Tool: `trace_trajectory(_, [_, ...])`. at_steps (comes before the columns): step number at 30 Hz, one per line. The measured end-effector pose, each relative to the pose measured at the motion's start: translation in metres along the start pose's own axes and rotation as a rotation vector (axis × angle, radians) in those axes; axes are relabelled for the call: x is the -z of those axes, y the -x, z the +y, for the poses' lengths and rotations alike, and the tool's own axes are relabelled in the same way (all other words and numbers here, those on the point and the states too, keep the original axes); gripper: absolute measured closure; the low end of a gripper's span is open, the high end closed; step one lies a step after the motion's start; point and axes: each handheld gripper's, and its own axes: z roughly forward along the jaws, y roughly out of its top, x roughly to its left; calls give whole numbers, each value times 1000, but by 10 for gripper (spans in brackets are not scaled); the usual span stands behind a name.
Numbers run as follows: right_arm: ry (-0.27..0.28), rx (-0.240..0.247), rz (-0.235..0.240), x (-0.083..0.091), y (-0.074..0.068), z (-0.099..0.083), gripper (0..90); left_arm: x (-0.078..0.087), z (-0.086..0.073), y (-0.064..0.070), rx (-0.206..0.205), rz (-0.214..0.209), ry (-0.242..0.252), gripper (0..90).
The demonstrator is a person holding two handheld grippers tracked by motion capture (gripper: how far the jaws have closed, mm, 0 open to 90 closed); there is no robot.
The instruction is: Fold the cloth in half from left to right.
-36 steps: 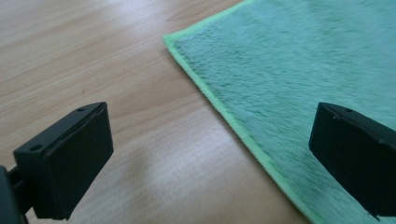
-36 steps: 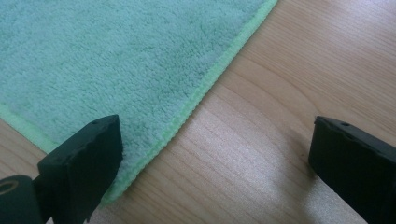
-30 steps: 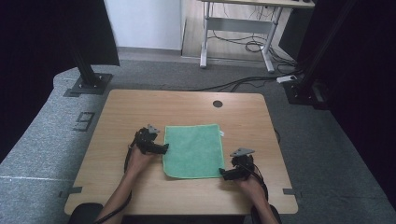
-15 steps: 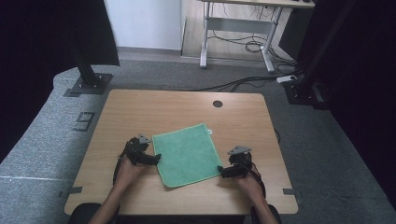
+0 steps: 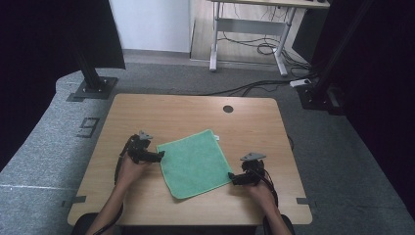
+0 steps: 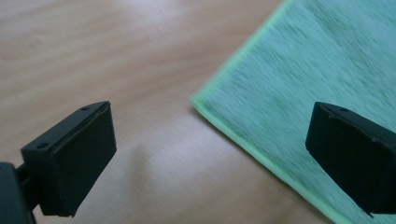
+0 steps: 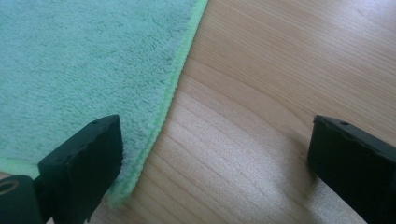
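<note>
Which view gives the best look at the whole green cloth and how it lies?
The high view: the green cloth shows whole, flat and skewed on the table, between both grippers. The left gripper view shows one corner; the right gripper view shows an edge and corner, close enough for texture.

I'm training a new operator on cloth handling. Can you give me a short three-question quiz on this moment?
1. True or false: the left gripper is clamped on the green square terry cloth.
2. Which cloth corner sits by the right gripper: A near right, B far left?
3. Fill in: the cloth lies flat on the light wooden ____.

Key: 1 false, its fingers stand apart; 2 A; 3 table.
</note>
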Motion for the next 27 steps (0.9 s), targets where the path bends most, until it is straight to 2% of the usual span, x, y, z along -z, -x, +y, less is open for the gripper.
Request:
trace_trajectory(6, [15, -3, 0, 0, 0, -2, 26, -11, 7, -12, 27, 12, 7, 36])
trace_trajectory(11, [23, -5, -2, 0, 0, -3, 20, -22, 5, -14, 42, 13, 1, 41])
trace_trajectory(15, [32, -6, -3, 0, 0, -4, 20, -30, 2, -15, 45, 39, -13, 42])
trace_trajectory(18, [35, -7, -4, 0, 0, -5, 20, -32, 1, -17, 51, 44, -19, 41])
trace_trajectory(21, [35, -7, -5, 0, 0, -5, 20, -32, 1, -16, 41, 49, -17, 42])
trace_trajectory(27, [36, -2, -1, -1, 1, -4, 15, -32, 1, -17, 53, 46, -24, 36])
